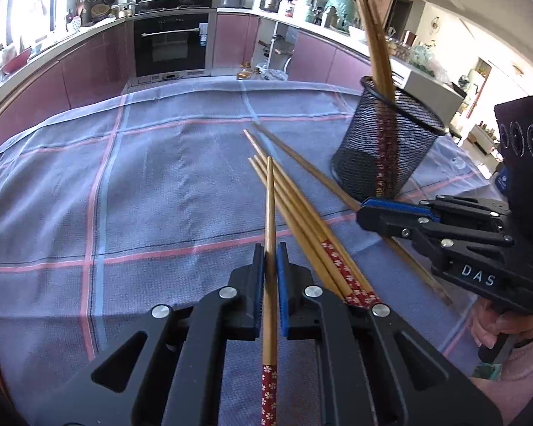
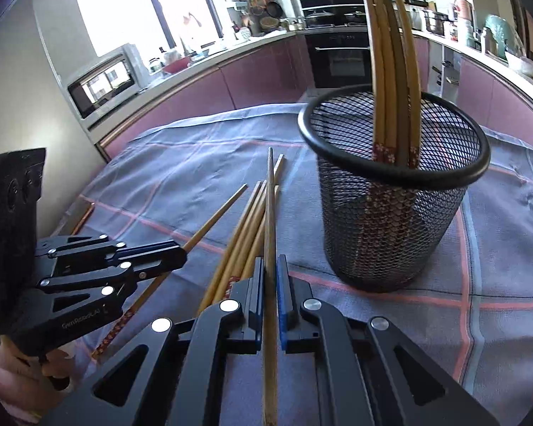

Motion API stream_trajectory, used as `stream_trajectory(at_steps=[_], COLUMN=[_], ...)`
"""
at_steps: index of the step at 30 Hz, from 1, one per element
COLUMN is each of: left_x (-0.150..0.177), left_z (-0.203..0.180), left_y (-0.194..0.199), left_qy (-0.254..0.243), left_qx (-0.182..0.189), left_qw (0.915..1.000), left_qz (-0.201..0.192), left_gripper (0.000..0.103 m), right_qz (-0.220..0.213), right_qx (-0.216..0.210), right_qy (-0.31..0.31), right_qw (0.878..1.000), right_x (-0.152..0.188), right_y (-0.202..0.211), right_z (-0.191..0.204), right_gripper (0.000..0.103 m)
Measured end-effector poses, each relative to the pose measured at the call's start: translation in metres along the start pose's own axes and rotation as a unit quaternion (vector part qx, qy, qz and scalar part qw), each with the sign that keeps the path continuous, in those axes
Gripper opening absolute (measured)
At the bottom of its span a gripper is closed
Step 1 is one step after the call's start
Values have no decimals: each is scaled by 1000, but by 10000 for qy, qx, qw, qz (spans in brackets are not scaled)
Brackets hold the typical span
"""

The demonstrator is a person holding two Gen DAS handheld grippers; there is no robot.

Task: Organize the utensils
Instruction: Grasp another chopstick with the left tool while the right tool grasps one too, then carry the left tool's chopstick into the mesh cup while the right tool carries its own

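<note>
Our left gripper [image 1: 270,266] clamps one chopstick [image 1: 270,213]; our right gripper [image 2: 270,277] clamps another [image 2: 269,213]. Only the right view shows inside the mesh holder [image 2: 391,213], ahead-right.

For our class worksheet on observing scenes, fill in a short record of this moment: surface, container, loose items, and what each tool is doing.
surface: table under a blue checked cloth
container: black mesh holder, upright, several chopsticks standing in it
loose items: wooden chopsticks lying in a pile on the cloth
left tool: shut on one chopstick
right tool: shut on one chopstick
</note>
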State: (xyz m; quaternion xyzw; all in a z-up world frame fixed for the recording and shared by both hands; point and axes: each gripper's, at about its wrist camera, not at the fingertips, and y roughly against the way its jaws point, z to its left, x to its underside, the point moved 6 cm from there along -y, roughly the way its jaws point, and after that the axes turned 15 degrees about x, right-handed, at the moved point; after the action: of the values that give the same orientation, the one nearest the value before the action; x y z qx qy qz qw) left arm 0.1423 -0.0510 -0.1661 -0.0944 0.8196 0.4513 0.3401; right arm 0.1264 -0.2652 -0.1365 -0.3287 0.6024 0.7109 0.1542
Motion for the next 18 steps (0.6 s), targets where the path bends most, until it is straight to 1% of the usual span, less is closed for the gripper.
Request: stream_trajectory(at_steps=[6,10,11,18], left_x=[5,7,8,3], left_z=[-5,-5,-5,-4], left_y=[-8,-15,-17,-24], left_qy=[-52,-81,-83,-165], left_qx=[122,184,204,244], left_qw=[9997,9992,9989,9983], left_qz=[220,346,406,499], left_gripper=[8,9,9,11], right_qz=[244,346,354,396], right_qx=[-82,-30,-5,112], right_qy=[273,399,421,561], right_qw=[9993,9986,9985,9976], right_x=[9,10,9,-3], right_y=[-5,-8,-10,-25], right_z=[6,9,9,12], right_gripper=[6,7,8,8])
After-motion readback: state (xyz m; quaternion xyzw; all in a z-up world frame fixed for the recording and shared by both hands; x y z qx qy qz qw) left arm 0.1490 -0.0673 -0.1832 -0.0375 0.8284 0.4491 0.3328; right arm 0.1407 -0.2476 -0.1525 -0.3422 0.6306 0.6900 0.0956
